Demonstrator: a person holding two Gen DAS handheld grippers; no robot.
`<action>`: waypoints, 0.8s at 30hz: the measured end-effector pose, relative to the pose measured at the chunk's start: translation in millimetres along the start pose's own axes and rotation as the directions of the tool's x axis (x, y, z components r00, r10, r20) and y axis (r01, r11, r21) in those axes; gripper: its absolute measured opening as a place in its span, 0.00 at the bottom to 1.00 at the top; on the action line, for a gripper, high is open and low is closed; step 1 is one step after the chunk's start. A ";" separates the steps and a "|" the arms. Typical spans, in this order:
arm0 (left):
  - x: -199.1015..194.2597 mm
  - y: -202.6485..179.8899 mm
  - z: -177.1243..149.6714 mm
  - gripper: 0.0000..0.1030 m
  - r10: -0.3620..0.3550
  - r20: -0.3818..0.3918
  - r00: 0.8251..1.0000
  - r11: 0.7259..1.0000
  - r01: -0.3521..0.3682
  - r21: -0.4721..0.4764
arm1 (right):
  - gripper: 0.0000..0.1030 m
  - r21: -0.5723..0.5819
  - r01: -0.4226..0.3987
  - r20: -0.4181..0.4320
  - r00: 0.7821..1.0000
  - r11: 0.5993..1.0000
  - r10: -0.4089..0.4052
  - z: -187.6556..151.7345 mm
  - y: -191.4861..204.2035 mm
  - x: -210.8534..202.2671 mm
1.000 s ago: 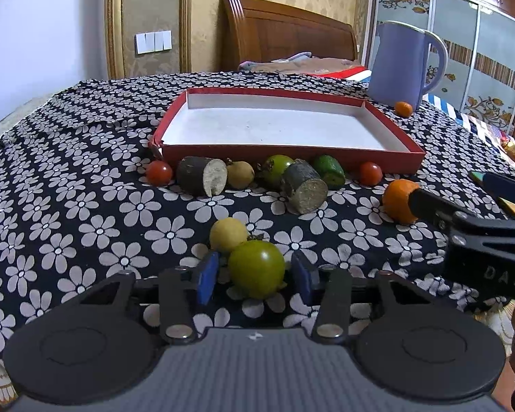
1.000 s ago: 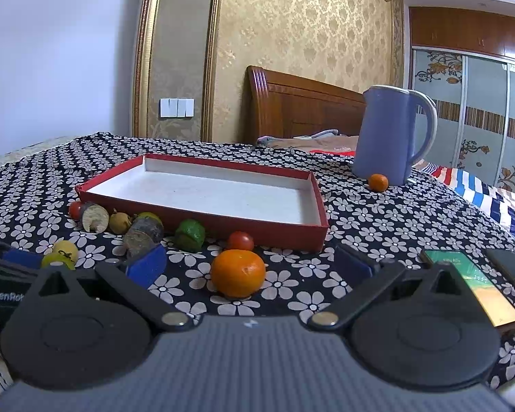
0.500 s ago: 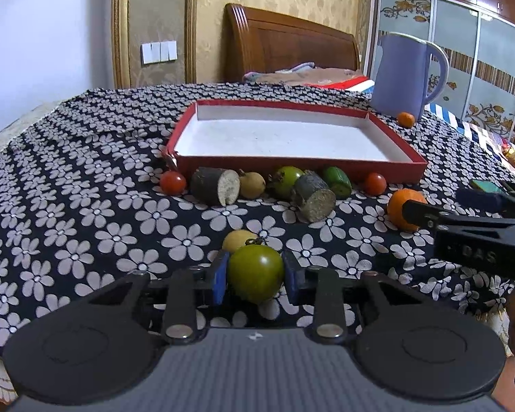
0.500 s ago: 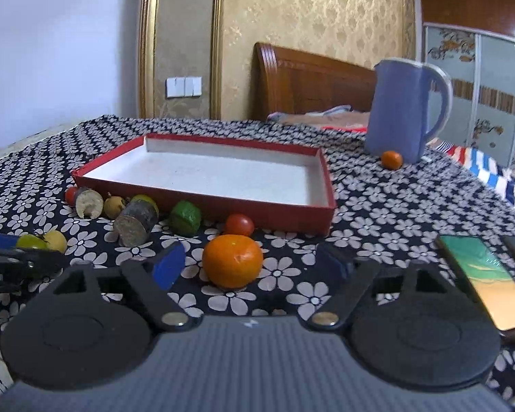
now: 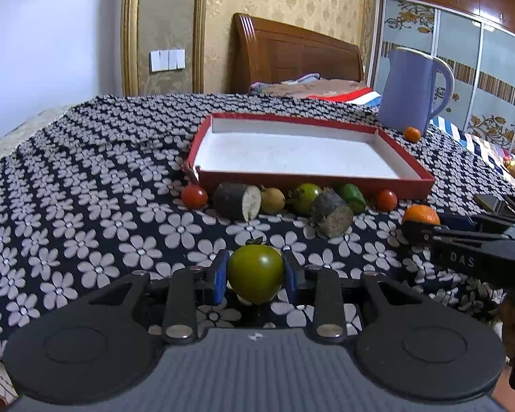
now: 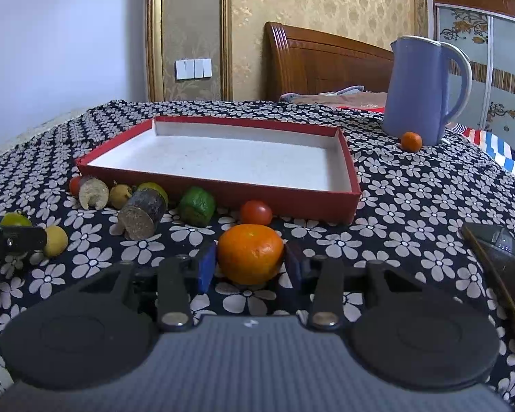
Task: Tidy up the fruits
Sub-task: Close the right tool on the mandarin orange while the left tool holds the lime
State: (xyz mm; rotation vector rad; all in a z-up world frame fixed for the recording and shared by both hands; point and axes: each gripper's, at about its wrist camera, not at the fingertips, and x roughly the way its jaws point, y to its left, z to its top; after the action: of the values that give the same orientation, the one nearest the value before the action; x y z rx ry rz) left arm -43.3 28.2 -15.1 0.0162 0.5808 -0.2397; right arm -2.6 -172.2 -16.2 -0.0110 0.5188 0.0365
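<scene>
Lettering "DAS" reads white on the black body of the right gripper point(image 5: 425, 221), seen side-on at the right edge of the left wrist view. Left gripper point(image 5: 255, 276): jaws narrow, blue pads pressed on both sides of the green tomato point(image 5: 255, 273), near centre. Red tray point(image 5: 312, 180) lies beyond, a row of fruit along its near wall.

Right wrist view: no legible writing. Right gripper jaws closing, the orange point(image 6: 250, 253) between them; the left pad looks to touch it, contact on the right unclear. Red cherry tomato point(image 6: 255, 212) sits just beyond. Blue kettle point(image 6: 425, 91) stands far right.
</scene>
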 end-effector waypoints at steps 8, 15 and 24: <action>3.5 5.9 16.5 0.31 0.017 0.018 1.000 1.000 -0.017 0.009 | 0.39 0.013 0.004 0.055 0.998 1.000 -0.004 8.9 -0.3 -12.8; 9.5 4.4 34.3 0.31 0.036 0.046 0.998 0.999 -0.037 0.025 | 0.39 0.018 -0.015 0.090 0.996 1.000 0.013 22.9 1.5 -14.9; 24.4 -4.6 58.3 0.31 0.038 0.065 0.997 0.998 -0.042 0.054 | 0.39 -0.008 -0.016 0.112 0.994 1.000 0.016 40.0 7.5 -7.5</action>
State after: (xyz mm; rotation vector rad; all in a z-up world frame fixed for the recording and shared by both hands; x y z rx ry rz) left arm 7.0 13.6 20.6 0.0730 0.5092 -0.2166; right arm 10.4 -164.2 22.2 -0.0116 0.4062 0.0544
